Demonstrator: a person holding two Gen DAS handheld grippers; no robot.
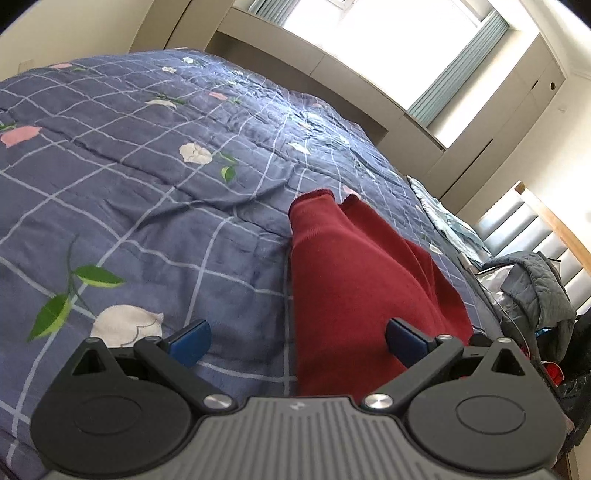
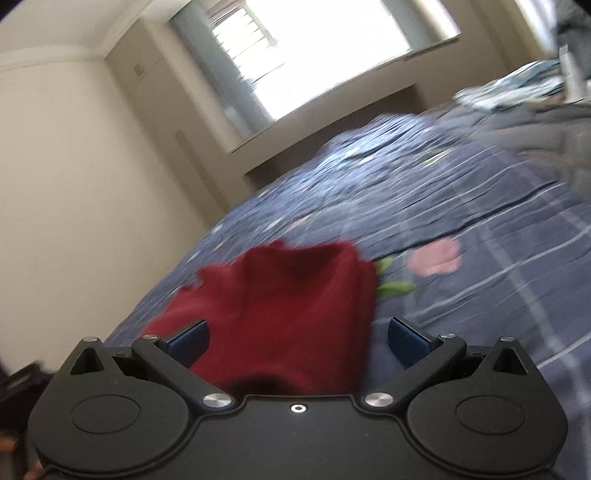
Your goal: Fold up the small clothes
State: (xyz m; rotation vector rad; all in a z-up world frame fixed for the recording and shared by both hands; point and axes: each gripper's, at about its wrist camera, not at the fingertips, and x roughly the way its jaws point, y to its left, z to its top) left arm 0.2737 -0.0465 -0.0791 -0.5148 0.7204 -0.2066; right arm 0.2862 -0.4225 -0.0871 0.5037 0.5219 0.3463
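1. Setting: a bedroom with a bright window [image 1: 369, 33] at 12 o'clock in both wrist views; the work surface is a bed covered by a blue checked quilt [image 1: 147, 184] printed with flowers.
2. Task item: a small red garment [image 1: 354, 277] lies on the quilt, stretching from 6 o'clock toward the centre of the left wrist view, two cuffed ends pointing away. In the blurred right wrist view the same red garment [image 2: 288, 306] fills the lower centre.
3. Left gripper [image 1: 297, 345]: jaws wide apart, nothing between them held; one blue pad sits over the quilt at 7 o'clock, the other over the red cloth at 5 o'clock.
4. Right gripper [image 2: 297, 345]: jaws likewise spread, empty, straddling the near part of the garment.
5. Handling, as a judgement: the knit looks soft, light and limp, so it should drape and bunch, not hold a crease. Hems, cuffs or corners seem the best places to pinch, one per gripper.
6. Edges and room: open quilt lies from 9 to 12 o'clock of the garment in the left view, ample for folding. At 3 to 4 o'clock a grey jacket [image 1: 539, 288] and clutter crowd the bed's end; the wall side in the right view marks a bed edge.
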